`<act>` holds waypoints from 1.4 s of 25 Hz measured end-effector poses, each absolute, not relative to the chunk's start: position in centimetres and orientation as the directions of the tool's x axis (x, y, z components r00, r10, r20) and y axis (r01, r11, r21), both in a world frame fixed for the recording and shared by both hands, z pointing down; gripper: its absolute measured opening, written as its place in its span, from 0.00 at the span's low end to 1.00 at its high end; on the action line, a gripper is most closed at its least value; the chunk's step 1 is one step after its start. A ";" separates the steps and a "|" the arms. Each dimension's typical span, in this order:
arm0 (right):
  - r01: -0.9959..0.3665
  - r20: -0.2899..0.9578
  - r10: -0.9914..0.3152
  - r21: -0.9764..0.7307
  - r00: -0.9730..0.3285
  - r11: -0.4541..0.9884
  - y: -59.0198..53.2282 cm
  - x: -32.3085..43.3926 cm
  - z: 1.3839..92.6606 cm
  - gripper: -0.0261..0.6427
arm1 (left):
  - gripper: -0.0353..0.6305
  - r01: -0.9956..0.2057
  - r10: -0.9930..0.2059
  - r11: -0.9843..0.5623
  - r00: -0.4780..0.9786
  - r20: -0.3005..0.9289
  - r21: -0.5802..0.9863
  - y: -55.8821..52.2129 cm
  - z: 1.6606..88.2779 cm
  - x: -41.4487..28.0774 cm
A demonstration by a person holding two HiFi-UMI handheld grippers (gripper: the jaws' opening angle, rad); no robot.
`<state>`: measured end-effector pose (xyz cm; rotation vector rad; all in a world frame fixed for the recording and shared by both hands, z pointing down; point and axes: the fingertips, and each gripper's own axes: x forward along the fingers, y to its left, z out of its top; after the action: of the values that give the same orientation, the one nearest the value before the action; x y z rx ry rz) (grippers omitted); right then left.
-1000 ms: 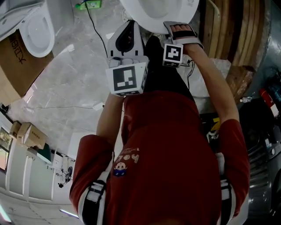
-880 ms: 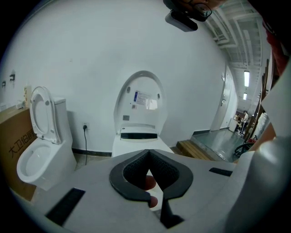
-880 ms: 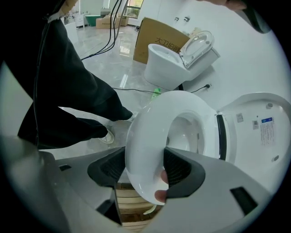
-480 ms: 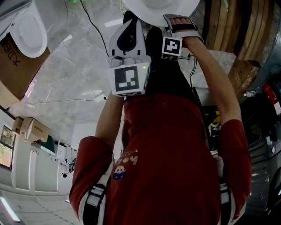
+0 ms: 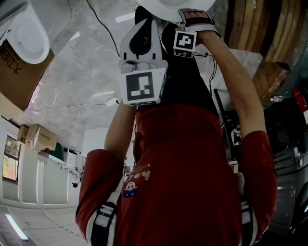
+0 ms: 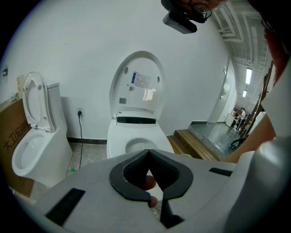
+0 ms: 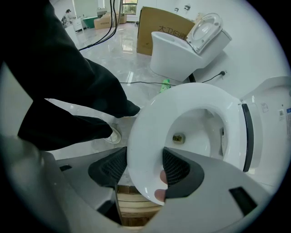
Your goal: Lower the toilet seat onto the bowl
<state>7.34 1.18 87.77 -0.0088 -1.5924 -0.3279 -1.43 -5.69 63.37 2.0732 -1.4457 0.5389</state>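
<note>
Pale marble floor across the head view, with a second toilet (image 5: 26, 36) off at upper left and a red-sleeved torso filling the middle. Up at the top edge, only a sliver of the white toilet seat (image 5: 168, 6) left in frame, less of it than a second ago, and higher. Right gripper (image 5: 192, 14) carried up and slightly left along with it over that second, marker cube and all. Left gripper (image 5: 143, 29) parked in much the same spot, close beside but taking no part. Some of that drift probably down to the head tipping, with floor and second toilet sliding too. Over to the left gripper view: jaws pressed together on nothing, aimed at the toilet (image 6: 132, 134), lid (image 6: 137, 86) upright against the wall. Hard to say from here whether the white rim just past the jaw tips is seat or bowl. Then the right gripper view: clamped on the front rim of the seat, one pad on each face of the ring, bowl (image 7: 195, 123) and drain showing through the opening, hinge end away at right, a dark trouser leg (image 7: 68, 91) at left. Looks like lowering under way, seat tilted over the bowl; impossible to tell yet whether resting on it. Probably calls for easing the rim further down before letting go.
</note>
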 end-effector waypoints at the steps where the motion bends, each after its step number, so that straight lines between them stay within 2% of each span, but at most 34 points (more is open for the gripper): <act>1: 0.213 0.980 -0.194 0.199 -0.043 0.957 1.2 7.5 88.0 0.40 | 0.07 -0.939 -0.714 -0.275 0.344 0.610 0.208 -5.6 63.4 -1.3; 12: 0.208 0.988 -0.157 0.152 0.010 0.966 1.2 7.4 89.5 0.40 | 0.07 -0.939 -0.721 -0.255 0.343 0.602 0.231 -5.4 62.8 -1.9; 20: 0.170 0.978 -0.209 0.209 -0.018 0.963 1.1 7.3 89.2 0.40 | 0.07 -0.937 -0.724 -0.276 0.350 0.594 0.215 -5.0 62.0 -2.6; 28: -0.090 0.971 -0.223 0.215 -0.083 0.972 2.6 7.5 85.6 0.40 | 0.07 -0.939 -0.752 -0.292 0.343 0.562 0.182 -5.2 58.8 -3.1; 35: -0.440 0.961 -0.242 0.162 -0.133 0.883 3.9 9.0 80.0 0.39 | 0.07 -0.946 -0.793 -0.288 0.324 0.516 0.151 -4.8 54.1 -2.9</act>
<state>9.01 3.92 80.02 0.5247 -1.7221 0.1842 -2.87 -4.82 54.12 2.1675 -1.5344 0.4811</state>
